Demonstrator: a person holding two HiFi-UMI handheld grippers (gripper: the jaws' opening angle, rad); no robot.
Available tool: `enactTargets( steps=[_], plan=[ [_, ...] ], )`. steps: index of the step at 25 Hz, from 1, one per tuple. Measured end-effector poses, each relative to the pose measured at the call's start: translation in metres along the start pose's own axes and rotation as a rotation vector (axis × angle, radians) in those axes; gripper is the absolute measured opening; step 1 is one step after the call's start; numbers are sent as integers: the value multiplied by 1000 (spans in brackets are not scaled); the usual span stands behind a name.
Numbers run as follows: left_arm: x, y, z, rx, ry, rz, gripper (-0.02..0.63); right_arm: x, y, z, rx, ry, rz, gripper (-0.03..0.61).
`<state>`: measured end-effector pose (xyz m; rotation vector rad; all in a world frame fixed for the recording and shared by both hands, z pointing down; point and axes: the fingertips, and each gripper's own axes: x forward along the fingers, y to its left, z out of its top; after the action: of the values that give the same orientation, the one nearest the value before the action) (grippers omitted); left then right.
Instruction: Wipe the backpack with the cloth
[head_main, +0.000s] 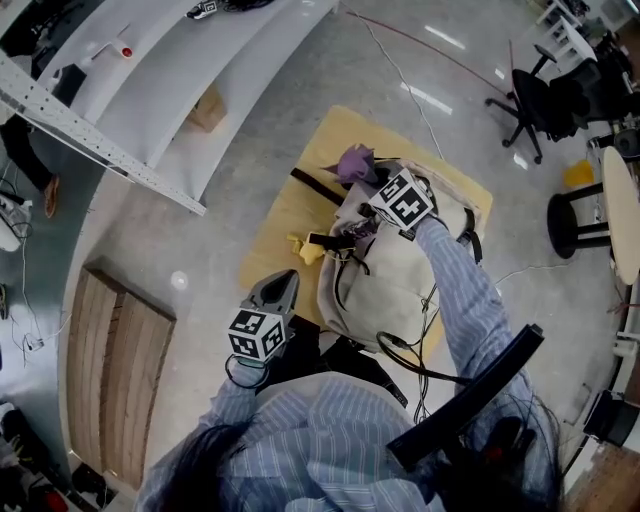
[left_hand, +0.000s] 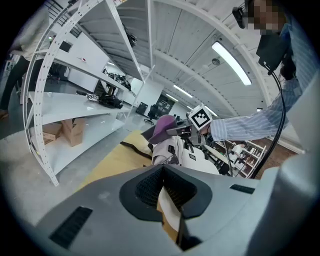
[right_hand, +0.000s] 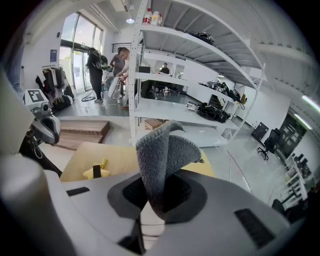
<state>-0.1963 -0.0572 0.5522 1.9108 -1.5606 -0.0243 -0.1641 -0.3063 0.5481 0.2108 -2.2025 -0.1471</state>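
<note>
A cream backpack (head_main: 385, 275) with black straps lies on a yellow mat (head_main: 290, 200). My right gripper (head_main: 372, 203) is at the bag's far end, shut on a purple-grey cloth (head_main: 355, 162) that sticks up out of its jaws. The right gripper view shows the cloth (right_hand: 162, 160) folded between the dark pads. My left gripper (head_main: 283, 285) hovers at the mat's near edge, left of the bag, jaws shut with nothing in them. In the left gripper view the closed tips (left_hand: 163, 172) point towards the backpack (left_hand: 200, 160) and the cloth (left_hand: 162, 127).
A small yellow item with a black strap (head_main: 305, 248) lies on the mat beside the bag. White shelving (head_main: 150, 90) with a cardboard box (head_main: 207, 108) stands at the left, a wooden pallet (head_main: 115, 380) below it. An office chair (head_main: 535, 100) and a stool (head_main: 580, 215) are at the right.
</note>
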Motion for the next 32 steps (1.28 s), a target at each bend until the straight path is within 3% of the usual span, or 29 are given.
enactTargets(
  steps=[17,27,32],
  plan=[
    [-8,-40,-20,27,-1,0,5,-17,150,-41,75,-25,124,49],
    [-17,-59,-33,32,-22,19,5,-43,221,-63,139,-30,154,49],
    [-30,-58,-40,27,-32,54,5,-60,263,-72,99,-29,186,49]
  ],
)
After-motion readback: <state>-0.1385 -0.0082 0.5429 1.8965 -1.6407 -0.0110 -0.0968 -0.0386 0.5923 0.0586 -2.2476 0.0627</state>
